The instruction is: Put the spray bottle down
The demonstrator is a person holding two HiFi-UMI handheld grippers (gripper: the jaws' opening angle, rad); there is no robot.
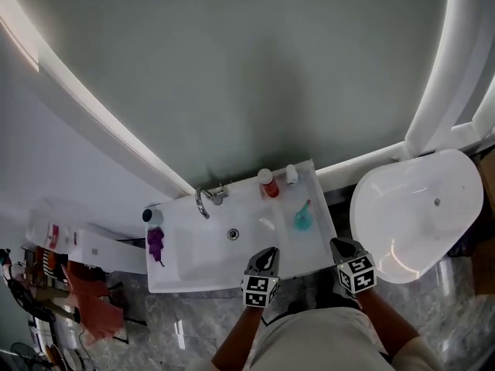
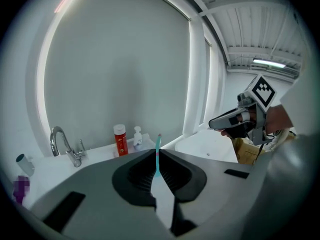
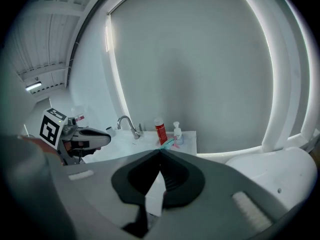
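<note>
1. Left tongs point(image 1: 267, 253): together, empty.
2. Right tongs point(image 1: 339, 244): together, empty.
3. Spray bottle point(image 1: 302, 218): apparently upright on desk point(image 1: 305, 247), ahead, between both tongs, touching neither, about equally near each.

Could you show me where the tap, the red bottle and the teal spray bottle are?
tap point(image 1: 201, 204): head view, on its curved spout.
red bottle point(image 1: 270, 188): head view, on its red body below the white cap.
teal spray bottle point(image 1: 302, 220): head view, on its teal body.
</note>
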